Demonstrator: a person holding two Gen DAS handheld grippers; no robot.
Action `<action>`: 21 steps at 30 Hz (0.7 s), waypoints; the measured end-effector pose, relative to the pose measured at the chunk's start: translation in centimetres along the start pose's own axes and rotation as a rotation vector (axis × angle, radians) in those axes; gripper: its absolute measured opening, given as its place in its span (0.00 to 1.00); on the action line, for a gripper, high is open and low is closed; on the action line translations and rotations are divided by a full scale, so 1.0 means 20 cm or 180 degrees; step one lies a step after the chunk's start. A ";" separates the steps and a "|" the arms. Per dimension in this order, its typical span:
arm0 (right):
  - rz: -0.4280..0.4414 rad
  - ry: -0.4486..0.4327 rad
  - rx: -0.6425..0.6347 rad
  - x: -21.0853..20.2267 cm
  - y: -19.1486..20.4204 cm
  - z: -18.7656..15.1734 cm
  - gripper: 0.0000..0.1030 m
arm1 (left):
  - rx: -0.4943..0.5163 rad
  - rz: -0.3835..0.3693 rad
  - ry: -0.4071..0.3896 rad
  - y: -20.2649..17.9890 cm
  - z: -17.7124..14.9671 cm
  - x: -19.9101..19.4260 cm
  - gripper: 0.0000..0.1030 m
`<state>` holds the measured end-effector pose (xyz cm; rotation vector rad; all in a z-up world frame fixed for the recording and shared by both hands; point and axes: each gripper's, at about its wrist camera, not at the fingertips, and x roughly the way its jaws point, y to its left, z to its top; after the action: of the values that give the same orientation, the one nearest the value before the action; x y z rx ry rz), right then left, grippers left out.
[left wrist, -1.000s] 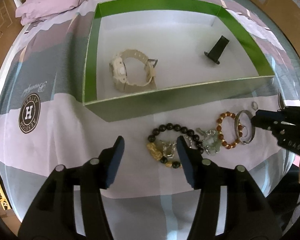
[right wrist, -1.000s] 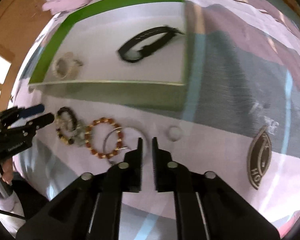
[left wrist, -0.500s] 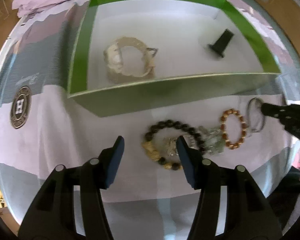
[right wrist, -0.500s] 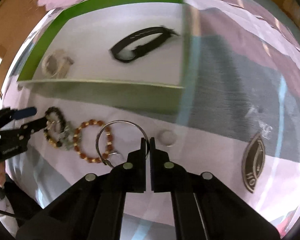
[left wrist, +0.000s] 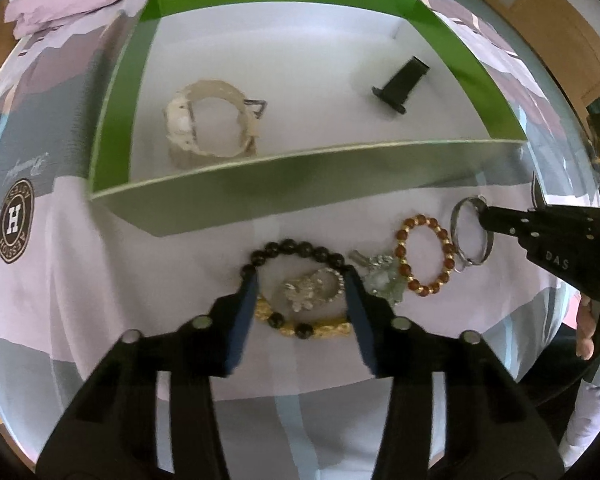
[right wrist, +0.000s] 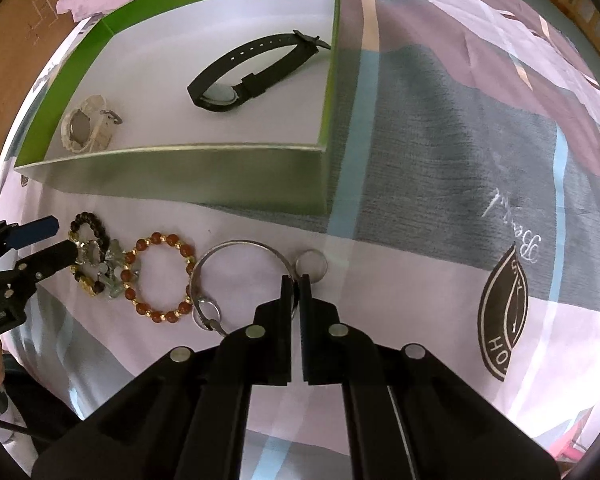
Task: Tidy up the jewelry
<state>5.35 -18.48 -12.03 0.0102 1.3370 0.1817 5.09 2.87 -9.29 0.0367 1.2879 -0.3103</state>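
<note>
Left gripper (left wrist: 300, 280) lowered, closing round black bracelet (left wrist: 296, 249), unclamped; right gripper (right wrist: 296, 280) pinching silver bangle (right wrist: 236, 245).

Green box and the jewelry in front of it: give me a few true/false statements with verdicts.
1. Two watches lie inside the green box. True: a cream watch and a black watch.
2. The amber bead bracelet is in the box. False: it lies on the bedsheet in front of the box.
3. The right tool is shut on the silver bangle. True: it pinches the bangle's rim.
4. The left tool is fully shut. False: its fingers stand apart on either side of the dark bead bracelet.
5. The box has a lid on. False: it is open-topped.
</note>
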 end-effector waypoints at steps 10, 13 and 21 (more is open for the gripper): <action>-0.0008 -0.0011 -0.0044 -0.01 0.01 0.00 0.10 | -0.0051 -0.0032 0.0053 -0.04 0.01 0.09 0.39; 0.0046 0.0013 -0.0056 0.00 0.03 0.00 0.19 | -0.0081 -0.0015 0.0047 -0.03 0.01 0.09 0.32; -0.0029 -0.0033 -0.0140 0.01 0.06 0.00 0.19 | -0.0092 -0.0032 -0.0061 -0.02 0.01 0.02 0.21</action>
<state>5.16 -17.27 -12.13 -0.0319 1.3221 0.2032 5.22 2.38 -9.55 0.0026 1.2737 -0.2999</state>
